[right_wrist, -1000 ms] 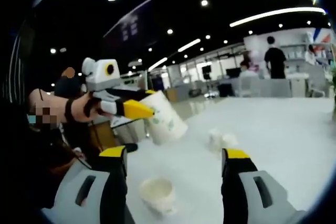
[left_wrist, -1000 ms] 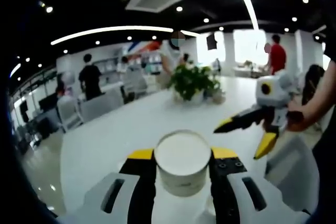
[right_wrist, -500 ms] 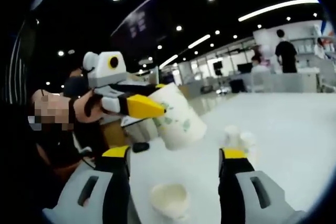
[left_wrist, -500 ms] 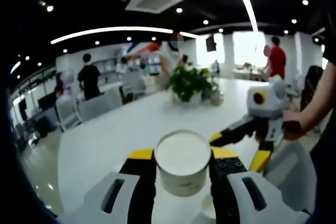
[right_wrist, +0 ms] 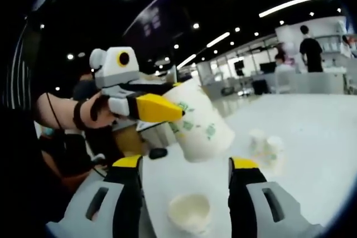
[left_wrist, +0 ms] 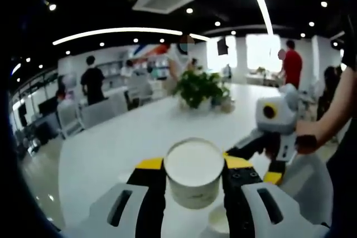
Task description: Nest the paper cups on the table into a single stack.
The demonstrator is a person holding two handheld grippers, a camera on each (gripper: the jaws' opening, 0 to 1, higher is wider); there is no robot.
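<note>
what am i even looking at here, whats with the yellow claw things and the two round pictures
There is no robot here. A person holds a hand tool in each hand; each tool has two yellow-tipped jaws and carries a fisheye camera, which is why the pictures are round.

The left gripper view looks along the left gripper, whose jaws are shut on a paper cup, seen bottom first. The right gripper, in the person's hand, comes in from the side.

The right gripper view looks along the right gripper's open jaws. Between them, an empty cup stands mouth up on the white table. Above it hangs the held cup, printed with green leaves. More small cups stand farther back.

A potted plant sits on the table, and people stand in the background.
</note>
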